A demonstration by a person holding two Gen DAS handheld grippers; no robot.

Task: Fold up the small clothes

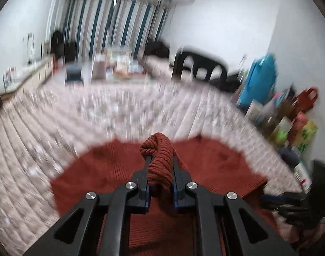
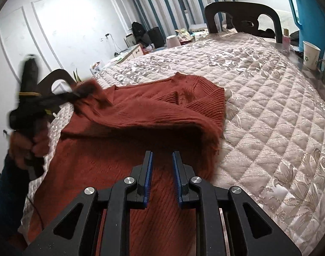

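One rust-red knitted sweater (image 2: pixel 128 128) lies on the quilted table cover (image 2: pixel 269 111), and two grippers work at it. Nearest in the right wrist view, the right gripper (image 2: pixel 162 155) hangs just above the near part of the sweater with its two blue-lined fingers (image 2: pixel 148 170) parted and nothing between them; it is released. Beyond its tips, a folded-over layer of the sweater arches up, with the ribbed cuff and hem lying further back toward the middle of the cover.

At the left edge of that same view, the left gripper (image 2: pixel 77 95) is blurred; it grips a bunched corner of the sweater and holds it lifted above the table edge, with the person's left hand (image 2: pixel 28 147) on the handle below it. In the left wrist view, the left gripper (image 1: pixel 161 160) is clenched on a thick wad of the ribbed knit, which fills the gap between its two fingers and bulges over their tips. The rest of the sweater (image 1: pixel 215 166) spreads out flat underneath and to both sides, on the cover (image 1: pixel 98 111).

Further off, two dark chairs stand by the table: one (image 2: pixel 243 12) at the far end, one (image 2: pixel 55 79) at the left side. On the far right are one paper cup (image 2: pixel 310 53) and one tall blue jug (image 2: pixel 307 15). Striped curtains (image 2: pixel 162 6) hang at the far wall.
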